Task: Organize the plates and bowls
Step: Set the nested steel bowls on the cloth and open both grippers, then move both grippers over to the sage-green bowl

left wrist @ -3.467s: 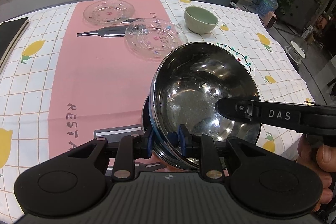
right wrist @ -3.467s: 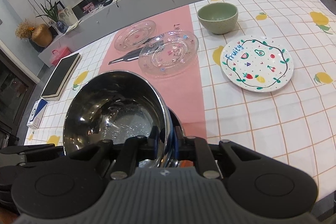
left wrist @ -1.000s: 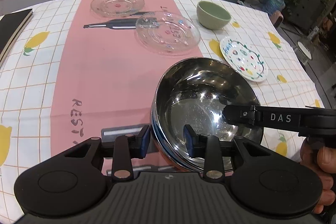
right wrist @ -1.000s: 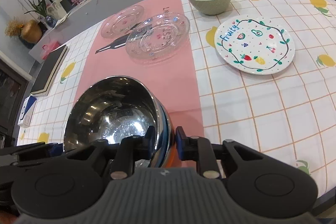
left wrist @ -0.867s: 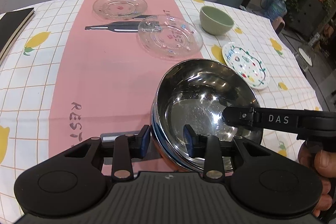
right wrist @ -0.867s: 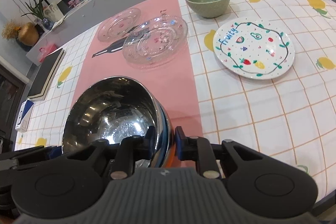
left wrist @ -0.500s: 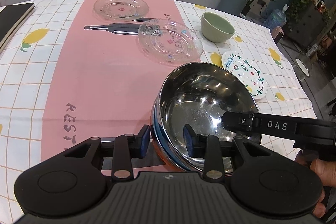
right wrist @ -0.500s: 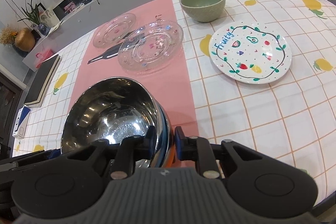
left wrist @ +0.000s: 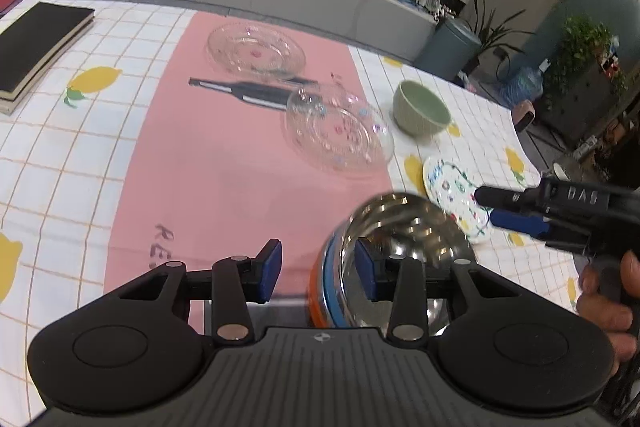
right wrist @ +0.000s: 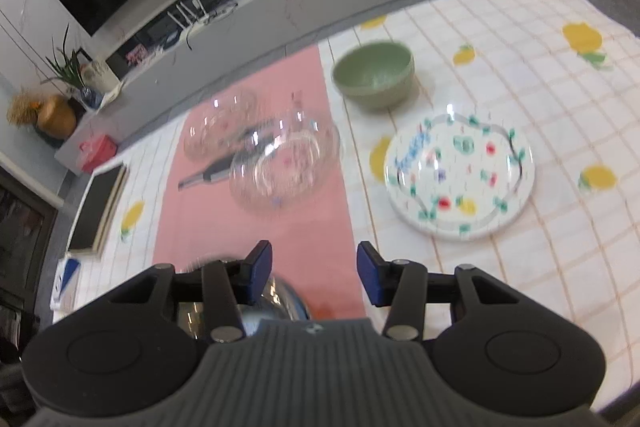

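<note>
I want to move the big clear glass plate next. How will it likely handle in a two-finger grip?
The clear glass plate looks smooth and glossy, so it is probably slippery between the pads. Its shallow, low rim likely gives little to pinch. Being glass, it is probably fragile and rigid; set it down gently.

Steel bowl [left wrist: 404, 227]: polished, mirror-bright metal, seated on blue and orange rims below.
Two glass plates [left wrist: 338, 131] [left wrist: 256, 49]: clear, glossy, patterned.
Green bowl [right wrist: 374, 73]: matt glaze.
Fruit plate [right wrist: 460, 173]: glossy white ceramic, painted.
Tablecloth [left wrist: 224, 163]: smooth printed cloth.
Left gripper [left wrist: 318, 271], right gripper [right wrist: 314, 273]: matt black plastic, blue pads.
</note>
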### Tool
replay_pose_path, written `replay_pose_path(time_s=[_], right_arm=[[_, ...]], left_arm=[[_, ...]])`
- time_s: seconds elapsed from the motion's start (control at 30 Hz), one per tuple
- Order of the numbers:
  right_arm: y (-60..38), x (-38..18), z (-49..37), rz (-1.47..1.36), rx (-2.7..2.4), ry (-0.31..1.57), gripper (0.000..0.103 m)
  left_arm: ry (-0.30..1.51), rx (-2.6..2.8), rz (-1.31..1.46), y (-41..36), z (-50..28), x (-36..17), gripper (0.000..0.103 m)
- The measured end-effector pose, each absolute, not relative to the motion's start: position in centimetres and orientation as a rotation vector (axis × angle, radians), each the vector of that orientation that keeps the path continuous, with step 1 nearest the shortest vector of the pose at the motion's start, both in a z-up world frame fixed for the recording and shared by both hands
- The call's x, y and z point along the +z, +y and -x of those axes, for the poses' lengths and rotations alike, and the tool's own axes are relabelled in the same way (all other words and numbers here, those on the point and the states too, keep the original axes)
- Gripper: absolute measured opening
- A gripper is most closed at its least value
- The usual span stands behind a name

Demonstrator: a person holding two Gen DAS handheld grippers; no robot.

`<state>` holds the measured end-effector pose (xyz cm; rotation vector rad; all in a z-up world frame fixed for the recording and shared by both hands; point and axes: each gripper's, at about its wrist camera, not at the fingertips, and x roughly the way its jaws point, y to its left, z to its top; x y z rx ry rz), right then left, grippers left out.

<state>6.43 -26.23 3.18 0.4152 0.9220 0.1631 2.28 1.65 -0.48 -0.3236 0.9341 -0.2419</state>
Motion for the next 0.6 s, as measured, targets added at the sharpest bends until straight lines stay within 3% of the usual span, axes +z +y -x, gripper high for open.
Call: replay_pose_path(time_s=[0.23, 0.33, 0.6], right_arm=[[-25.8, 4.0, -12.0, -0.416, 0.169, 0.936, 0.049], [-25.6, 3.8, -14.5, -0.362, 0.189, 0.952, 0.056], [-28.7, 1.9, -18.2, -0.336, 0.175, 0.988, 0.056]], left_arm=[[0.923, -0.22, 0.324, 2.2, -3.7, -0.5, 0.045], [0.925, -0.209, 0.32, 2.8, -3.7, -0.5, 0.045], [0.984, -0.158, 0.295, 2.9, -6.7, 0.1, 0.045]])
